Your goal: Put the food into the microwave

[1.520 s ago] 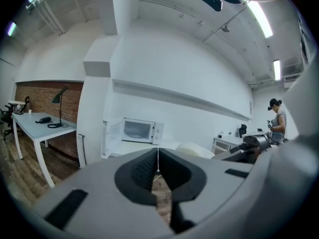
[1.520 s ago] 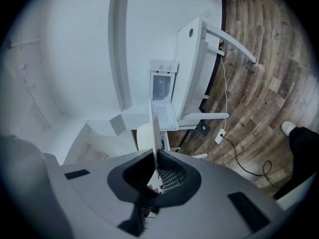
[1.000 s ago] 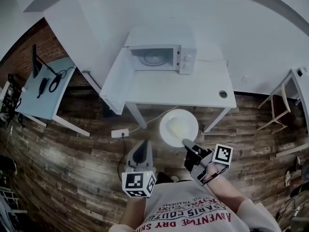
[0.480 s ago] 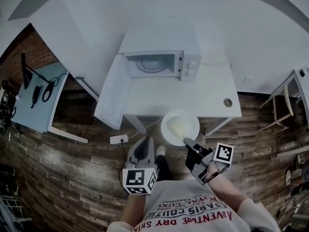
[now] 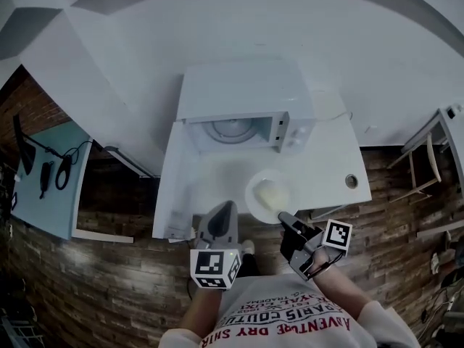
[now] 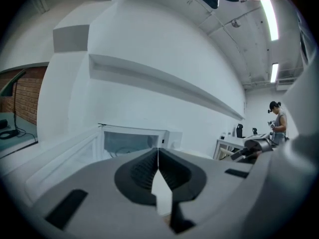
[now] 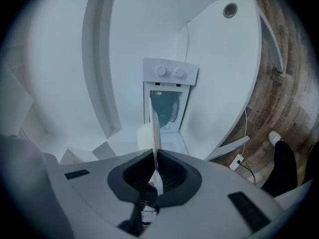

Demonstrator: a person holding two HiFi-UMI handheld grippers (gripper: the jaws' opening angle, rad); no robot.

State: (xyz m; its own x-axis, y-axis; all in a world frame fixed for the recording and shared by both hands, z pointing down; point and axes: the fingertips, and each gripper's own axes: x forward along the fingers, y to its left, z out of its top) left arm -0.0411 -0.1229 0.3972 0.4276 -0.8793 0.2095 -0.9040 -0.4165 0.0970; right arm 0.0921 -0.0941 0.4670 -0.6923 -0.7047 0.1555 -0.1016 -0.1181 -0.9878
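Observation:
A white microwave (image 5: 243,111) stands at the back of a white table (image 5: 326,162), its door swung open to the left and its cavity (image 5: 232,129) showing. My right gripper (image 5: 284,216) is shut on the near rim of a white plate (image 5: 262,183) with pale food (image 5: 270,194) on it, held over the table's front edge. In the right gripper view the plate (image 7: 155,123) shows edge-on between the pressed jaws, with the microwave (image 7: 167,101) straight ahead. My left gripper (image 5: 226,207) is shut with nothing in it, left of the plate; its view faces the microwave (image 6: 132,141).
A round cable hole (image 5: 351,182) sits in the table's right end. A light-blue desk (image 5: 43,172) with cables stands far left, a wooden stand (image 5: 424,154) far right. A power strip (image 7: 238,161) lies on the wood floor under the table. A person (image 6: 277,121) stands far off.
Both grippers and the plate have come forward to the table. The plate, earlier over the floor in front of it, now hangs over the table's front edge. Both grippers stayed shut.

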